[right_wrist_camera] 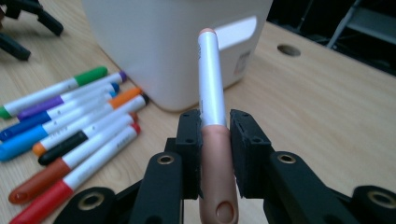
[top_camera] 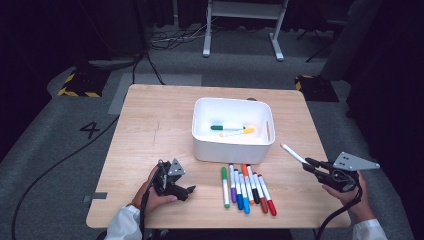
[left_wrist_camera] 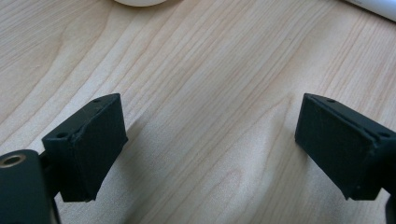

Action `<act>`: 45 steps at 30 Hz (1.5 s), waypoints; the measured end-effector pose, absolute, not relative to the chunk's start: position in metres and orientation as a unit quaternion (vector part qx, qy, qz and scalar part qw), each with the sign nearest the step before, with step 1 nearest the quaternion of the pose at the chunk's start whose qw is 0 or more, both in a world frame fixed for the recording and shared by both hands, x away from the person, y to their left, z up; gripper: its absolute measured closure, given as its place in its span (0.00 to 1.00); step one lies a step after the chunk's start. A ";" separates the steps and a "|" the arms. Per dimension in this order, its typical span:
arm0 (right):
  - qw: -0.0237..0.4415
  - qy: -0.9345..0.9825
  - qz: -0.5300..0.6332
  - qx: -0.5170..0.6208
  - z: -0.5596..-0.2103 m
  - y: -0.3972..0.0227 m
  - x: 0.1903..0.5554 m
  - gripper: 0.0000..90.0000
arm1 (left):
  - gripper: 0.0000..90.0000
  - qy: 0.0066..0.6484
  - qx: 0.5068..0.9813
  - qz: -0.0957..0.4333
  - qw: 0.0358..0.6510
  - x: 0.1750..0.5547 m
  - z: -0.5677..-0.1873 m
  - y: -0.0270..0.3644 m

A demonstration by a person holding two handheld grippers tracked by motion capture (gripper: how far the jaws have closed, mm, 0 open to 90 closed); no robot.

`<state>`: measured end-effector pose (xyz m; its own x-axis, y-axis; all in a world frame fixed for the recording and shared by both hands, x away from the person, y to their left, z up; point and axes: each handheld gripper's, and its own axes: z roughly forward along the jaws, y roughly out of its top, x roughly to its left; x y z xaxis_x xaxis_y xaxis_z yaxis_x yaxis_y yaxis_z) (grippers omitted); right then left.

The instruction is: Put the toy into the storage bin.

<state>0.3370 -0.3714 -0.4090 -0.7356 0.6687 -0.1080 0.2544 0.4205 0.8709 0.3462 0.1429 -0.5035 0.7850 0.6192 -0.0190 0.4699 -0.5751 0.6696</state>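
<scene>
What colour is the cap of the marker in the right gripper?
Pale pink cap, best seen in the right gripper view.

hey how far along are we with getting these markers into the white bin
Early on. Done: a green marker and a yellow marker lie in the white bin. In hand: the right gripper is shut on a pink-capped marker, held off the table. Left: the row of markers on the table in front of the bin, eight as far as I can count. The left gripper is open and holds nothing.
</scene>
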 end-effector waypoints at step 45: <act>0.164 0.869 0.440 0.153 -0.329 -0.224 0.441 0.83 | 0.10 0.309 0.881 0.108 0.342 0.346 -0.504 0.143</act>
